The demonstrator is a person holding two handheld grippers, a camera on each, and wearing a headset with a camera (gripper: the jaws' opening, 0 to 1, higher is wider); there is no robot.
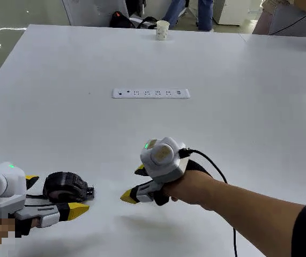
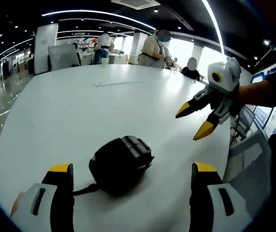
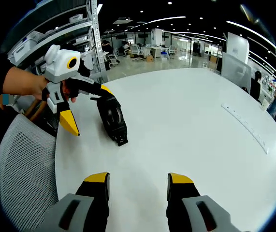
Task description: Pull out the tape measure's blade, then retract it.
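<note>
Left hand-held gripper [image 1: 54,194] sits nearest, jaws apart around the tape [image 2: 121,162], which lies on the white surface [image 1: 195,123] between them, seemingly unclamped. Right hand-held gripper [image 1: 134,184], also apart and empty, hovers near, facing the tape's blade end. Risks, I judge: a loose or off-centre squeeze lets the case skid on the slick surface when the blade is pulled, and the small hook may slip from the jaws and snap back.
</note>
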